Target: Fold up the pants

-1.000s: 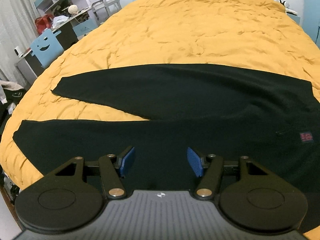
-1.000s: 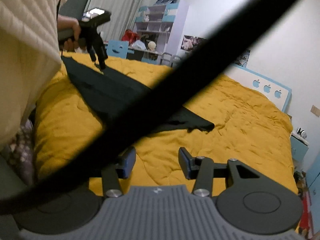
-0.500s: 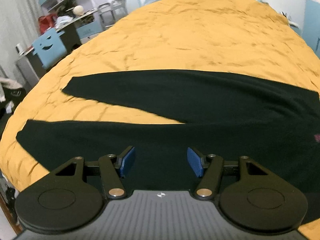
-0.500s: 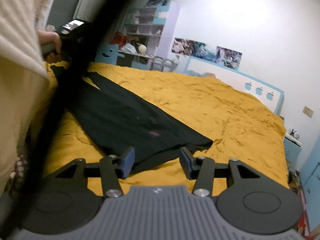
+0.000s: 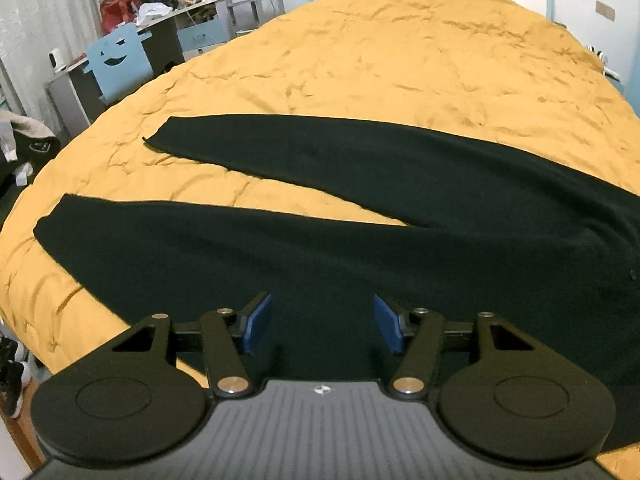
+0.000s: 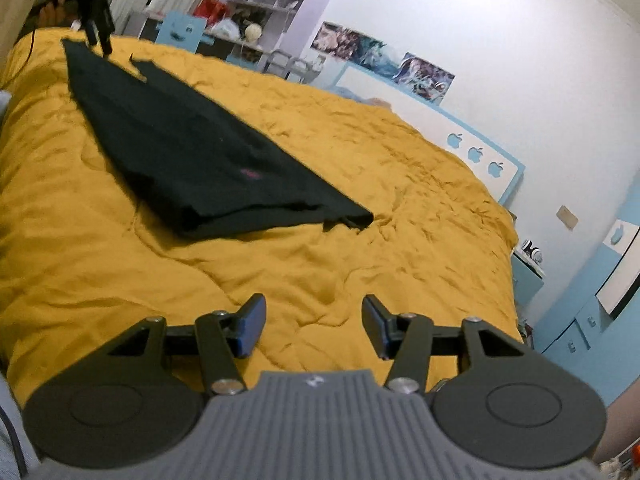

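Black pants [image 5: 360,248] lie flat on the yellow bedspread [image 5: 400,60], both legs spread apart toward the left. My left gripper [image 5: 322,322] is open and empty, hovering over the near leg. In the right wrist view the pants [image 6: 192,152] stretch away to the far left, waistband end nearest. My right gripper [image 6: 312,326] is open and empty above bare bedspread [image 6: 360,260], short of the waistband. The left gripper [image 6: 98,36] shows there too, over the leg ends.
A desk with a blue smiley chair [image 5: 118,60] and shelves stands beyond the bed's left edge. A blue headboard [image 6: 480,160] with apple cut-outs runs along the far side. A nightstand [image 6: 528,272] stands at the right.
The left gripper has shifted left along the pants toward the leg ends. The right view has swung clear of the dark cable and now faces the waistband from farther back.
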The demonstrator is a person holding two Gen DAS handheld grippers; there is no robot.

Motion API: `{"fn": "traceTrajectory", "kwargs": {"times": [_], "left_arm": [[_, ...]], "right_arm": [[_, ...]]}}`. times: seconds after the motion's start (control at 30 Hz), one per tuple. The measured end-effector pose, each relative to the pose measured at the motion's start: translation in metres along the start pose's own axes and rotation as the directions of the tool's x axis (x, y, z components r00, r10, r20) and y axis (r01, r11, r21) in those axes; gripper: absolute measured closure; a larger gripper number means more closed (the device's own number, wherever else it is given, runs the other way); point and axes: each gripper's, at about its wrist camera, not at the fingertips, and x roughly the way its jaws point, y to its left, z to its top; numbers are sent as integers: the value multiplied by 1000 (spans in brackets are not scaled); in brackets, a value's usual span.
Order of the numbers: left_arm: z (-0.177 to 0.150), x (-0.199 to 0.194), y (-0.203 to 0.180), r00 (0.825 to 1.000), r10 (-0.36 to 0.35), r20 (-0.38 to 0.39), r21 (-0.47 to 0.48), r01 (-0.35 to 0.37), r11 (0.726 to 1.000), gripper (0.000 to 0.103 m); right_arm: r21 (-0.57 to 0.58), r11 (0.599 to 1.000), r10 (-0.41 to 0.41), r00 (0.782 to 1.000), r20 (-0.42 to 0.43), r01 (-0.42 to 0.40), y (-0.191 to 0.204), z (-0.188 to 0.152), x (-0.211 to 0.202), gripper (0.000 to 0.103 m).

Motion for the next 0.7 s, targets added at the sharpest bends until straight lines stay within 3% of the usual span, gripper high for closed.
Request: {"fn": "traceTrajectory", "kwargs": {"times": [0.33, 0.5, 0.7], "left_arm": [[16, -10, -41, 1000, 10, 29, 107, -13, 994, 35], [16, -5, -32, 1000, 10, 24, 168, -14, 986, 35], [4, 4, 4, 1000, -16, 25, 308, 8, 951, 35]], "right_arm": [[16, 1000, -11, 994, 107, 9, 5, 11, -16, 54], [32, 999, 23, 987, 158, -29, 10, 39, -17, 51], [114, 992, 48, 992, 118, -62, 23, 76, 8, 44]]}}
